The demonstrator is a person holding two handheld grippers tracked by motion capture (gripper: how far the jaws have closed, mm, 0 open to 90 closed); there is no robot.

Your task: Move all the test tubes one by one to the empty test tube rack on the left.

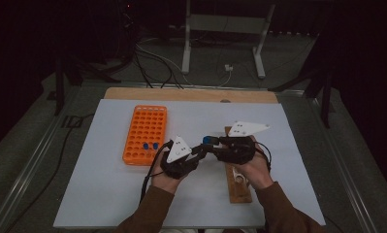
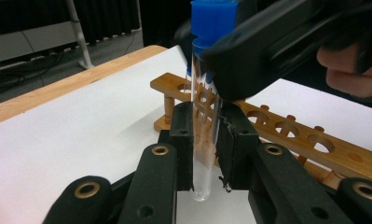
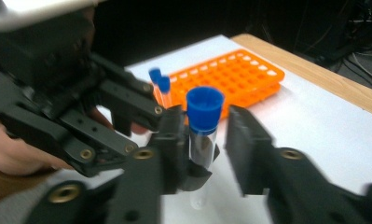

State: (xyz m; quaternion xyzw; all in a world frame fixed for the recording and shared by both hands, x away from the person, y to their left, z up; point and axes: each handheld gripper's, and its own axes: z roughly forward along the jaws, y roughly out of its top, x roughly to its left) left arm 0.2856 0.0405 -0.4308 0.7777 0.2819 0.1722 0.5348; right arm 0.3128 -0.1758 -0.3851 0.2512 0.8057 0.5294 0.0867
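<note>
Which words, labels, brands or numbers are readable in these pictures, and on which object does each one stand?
None: no readable text stands on the test tube, its blue cap, the orange rack, the wooden rack or the left gripper and right gripper.

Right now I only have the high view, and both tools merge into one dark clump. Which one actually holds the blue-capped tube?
Observer: The left tool is clamped on the tube, gripping its clear lower part.
Operator: And the right tool?
Observer: The right tool is open, with a gap between one jaw and the blue cap.
Operator: Is the tube tilted?
Observer: No, it stands upright, cap on top.
</note>
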